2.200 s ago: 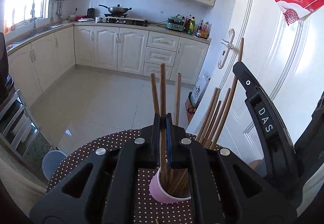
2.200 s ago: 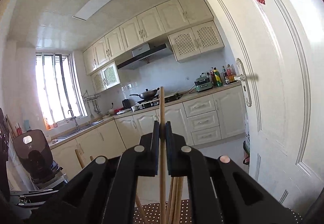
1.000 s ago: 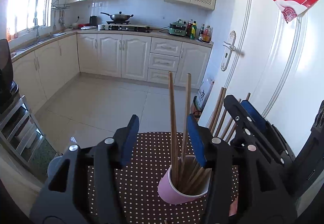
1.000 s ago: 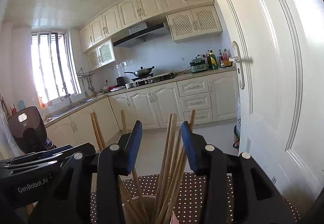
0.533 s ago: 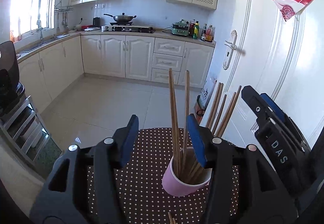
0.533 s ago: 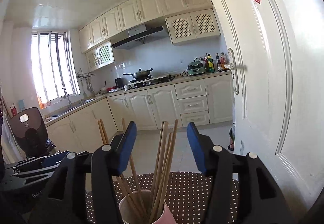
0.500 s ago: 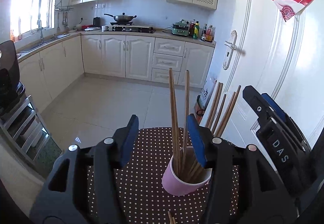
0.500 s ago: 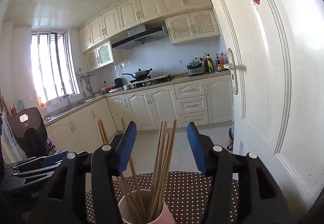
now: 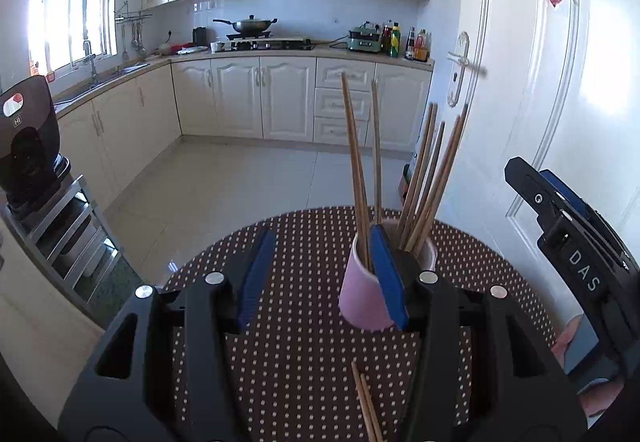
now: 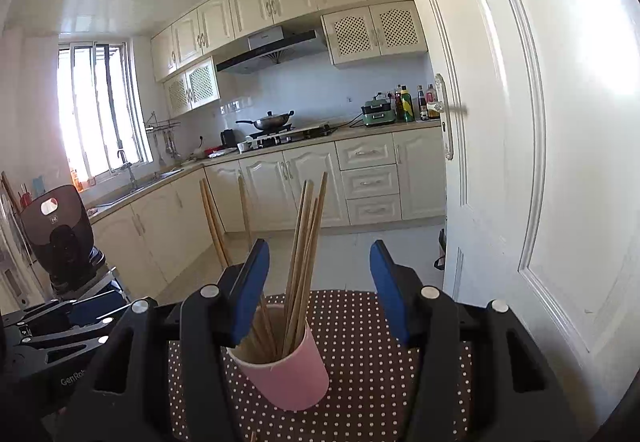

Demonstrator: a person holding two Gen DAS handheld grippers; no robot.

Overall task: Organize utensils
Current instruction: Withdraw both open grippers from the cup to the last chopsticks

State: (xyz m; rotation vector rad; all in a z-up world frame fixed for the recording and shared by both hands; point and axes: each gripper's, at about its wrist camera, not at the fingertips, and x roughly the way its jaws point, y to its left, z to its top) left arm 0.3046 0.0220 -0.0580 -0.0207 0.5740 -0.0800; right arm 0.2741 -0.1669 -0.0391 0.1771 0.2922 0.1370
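A pink cup stands on the round brown dotted table, with several wooden chopsticks upright in it. My left gripper is open and empty. Its right finger crosses in front of the cup, which stands beyond it and off to the right. My right gripper is open and empty too, with the cup low between its fingers and farther out. Two loose chopsticks lie on the table near me. Each view catches the other gripper at its side: the right gripper and the left gripper.
A white door with a handle stands close on the right of the table. A black appliance sits on a metal rack at the left. Kitchen cabinets and tiled floor lie beyond. A hand holds the right gripper.
Both grippers were shut on a chopstick over the cup; both have let go and pulled back. The cup has drifted right in the left wrist view, and loose chopsticks have come into sight.
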